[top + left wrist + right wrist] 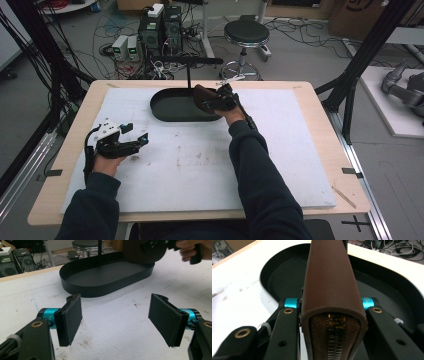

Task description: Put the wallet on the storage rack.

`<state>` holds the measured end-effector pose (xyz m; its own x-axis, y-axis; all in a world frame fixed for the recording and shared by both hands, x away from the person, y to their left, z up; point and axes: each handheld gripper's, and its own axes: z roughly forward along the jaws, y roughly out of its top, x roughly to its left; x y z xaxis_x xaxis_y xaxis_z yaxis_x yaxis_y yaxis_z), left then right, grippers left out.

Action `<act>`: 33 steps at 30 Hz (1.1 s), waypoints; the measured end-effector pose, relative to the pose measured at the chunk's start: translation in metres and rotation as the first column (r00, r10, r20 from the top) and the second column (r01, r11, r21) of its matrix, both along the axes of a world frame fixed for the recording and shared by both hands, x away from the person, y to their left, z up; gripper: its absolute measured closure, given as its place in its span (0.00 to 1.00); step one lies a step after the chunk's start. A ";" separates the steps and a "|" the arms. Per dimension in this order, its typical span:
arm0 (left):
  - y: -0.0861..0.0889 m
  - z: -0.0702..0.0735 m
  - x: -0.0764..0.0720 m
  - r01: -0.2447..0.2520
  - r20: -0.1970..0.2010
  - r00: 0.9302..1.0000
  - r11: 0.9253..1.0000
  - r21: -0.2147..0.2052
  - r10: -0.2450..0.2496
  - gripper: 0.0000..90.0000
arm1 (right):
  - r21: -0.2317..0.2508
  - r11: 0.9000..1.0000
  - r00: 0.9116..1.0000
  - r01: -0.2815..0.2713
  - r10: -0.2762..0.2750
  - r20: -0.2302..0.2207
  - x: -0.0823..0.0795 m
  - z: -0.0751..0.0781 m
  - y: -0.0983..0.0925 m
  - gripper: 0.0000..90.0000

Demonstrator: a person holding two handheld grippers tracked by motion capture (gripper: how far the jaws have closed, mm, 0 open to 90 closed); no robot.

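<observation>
Over the black tray [172, 107] at the desk's far side, the right tool [212, 100] clamps a brown zippered pouch [332, 290] between its jaws. Nearer, the left tool [116, 320] hovers wide apart, holding nothing.

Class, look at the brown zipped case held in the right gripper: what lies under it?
Under the brown case, which the right gripper grips, lies the black oval tray on the white table. The case hides part of the tray floor, so nothing can be said of that patch.
</observation>
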<state>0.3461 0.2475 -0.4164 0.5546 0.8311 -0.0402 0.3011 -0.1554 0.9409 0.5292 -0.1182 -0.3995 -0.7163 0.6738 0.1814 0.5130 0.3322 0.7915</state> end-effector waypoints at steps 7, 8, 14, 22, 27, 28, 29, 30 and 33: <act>0.001 -0.001 0.001 0.000 -0.001 1.000 1.000 -0.009 0.000 0.30 | 0.043 0.999 0.999 0.013 -0.011 -0.043 0.014 -0.015 0.023 0.71; 0.001 -0.001 0.001 -0.002 -0.001 1.000 1.000 -0.008 0.002 0.30 | 0.063 0.998 0.998 0.026 -0.022 -0.058 0.016 -0.020 0.026 0.70; 0.000 -0.001 0.001 0.002 -0.003 1.000 1.000 -0.006 -0.002 0.30 | 0.056 0.987 0.986 0.150 -0.145 -0.085 0.020 -0.027 0.017 0.46; -0.001 0.000 0.000 0.003 -0.002 1.000 1.000 -0.004 -0.003 0.30 | -0.001 0.971 0.970 0.240 -0.240 -0.043 0.016 -0.003 -0.015 0.34; 0.000 -0.001 0.001 0.001 -0.006 1.000 1.000 -0.014 -0.002 0.30 | 0.010 0.974 0.973 0.226 -0.226 0.037 0.001 0.016 -0.042 0.35; 0.000 -0.001 0.001 0.004 -0.006 1.000 1.000 -0.017 -0.004 0.30 | 0.003 0.976 0.974 0.216 -0.216 0.066 -0.007 0.021 -0.056 0.35; 0.000 -0.001 0.001 0.004 -0.006 1.000 1.000 -0.017 -0.004 0.30 | 0.003 0.976 0.974 0.216 -0.216 0.066 -0.007 0.021 -0.056 0.35; 0.000 -0.001 0.001 0.002 -0.008 1.000 1.000 -0.024 -0.003 0.30 | -0.024 0.980 0.977 0.200 -0.197 0.086 -0.017 0.027 -0.071 0.34; 0.001 -0.001 0.002 0.001 -0.006 1.000 0.999 -0.034 -0.001 0.30 | -0.051 0.983 0.973 0.179 -0.169 0.154 -0.036 0.033 -0.093 0.33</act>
<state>0.3481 0.2481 -0.4175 0.5553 0.8286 -0.0713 0.3064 -0.1241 0.9438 0.4934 -0.2116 -0.3664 -0.6026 0.7973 0.0344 0.4459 0.3007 0.8431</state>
